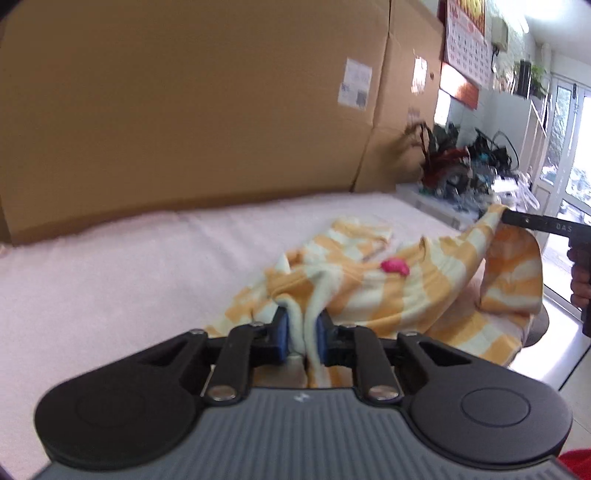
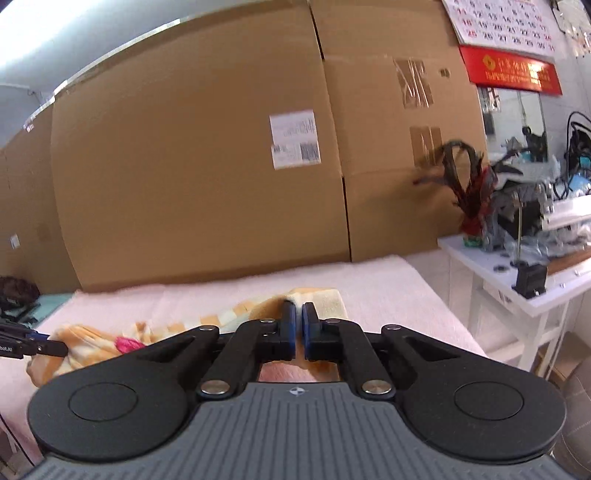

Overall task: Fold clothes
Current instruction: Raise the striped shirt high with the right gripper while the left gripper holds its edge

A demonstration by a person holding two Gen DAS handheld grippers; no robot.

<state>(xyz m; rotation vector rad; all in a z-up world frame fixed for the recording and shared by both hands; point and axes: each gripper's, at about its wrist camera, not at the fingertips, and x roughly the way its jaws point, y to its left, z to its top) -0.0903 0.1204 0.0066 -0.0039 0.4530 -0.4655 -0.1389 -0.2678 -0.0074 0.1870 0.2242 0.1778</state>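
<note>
An orange-and-cream striped garment with a pink patch lies crumpled on a pale pink padded table. My left gripper is shut on a bunched fold of it near the table's front. My right gripper is shut on another edge of the garment and holds it lifted off the table. The right gripper also shows in the left wrist view, at the far right, with cloth hanging from it. The left gripper shows in the right wrist view, at the far left.
Large cardboard boxes stand along the table's back edge. A white side table with tools, cables and a feather duster stands to the right. A calendar hangs on the wall. A glass door is at the far right.
</note>
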